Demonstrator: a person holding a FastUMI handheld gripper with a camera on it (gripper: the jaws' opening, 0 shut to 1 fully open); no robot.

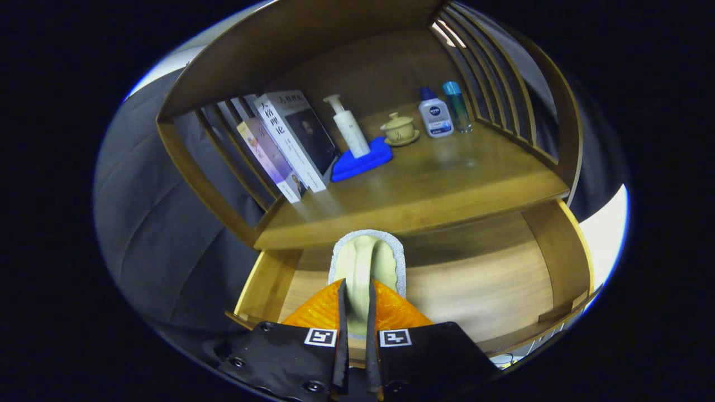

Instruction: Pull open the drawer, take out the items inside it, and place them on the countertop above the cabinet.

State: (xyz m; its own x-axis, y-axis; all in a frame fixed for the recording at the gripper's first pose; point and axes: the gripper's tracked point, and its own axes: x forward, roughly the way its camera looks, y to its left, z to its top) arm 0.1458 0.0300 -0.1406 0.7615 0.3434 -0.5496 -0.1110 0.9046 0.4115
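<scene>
Gripper view from just above the open drawer [536,290], facing forward and slightly down toward the countertop [447,184].

Wooden cabinet shelf [447,173] with slatted side rails [491,84] and a solid back panel [363,67]. Leaning books [290,145], bottles and a lidded cup [399,128] stand on it. Dark cloth wall [145,212] behind; pale floor [606,234] alongside.

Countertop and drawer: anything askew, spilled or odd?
No spills or damage. The books lean against the slatted side rather than standing upright. The pump bottle stands on a blue cloth. The gripper fingers pinch a pale sponge-like item over the open drawer.
</scene>
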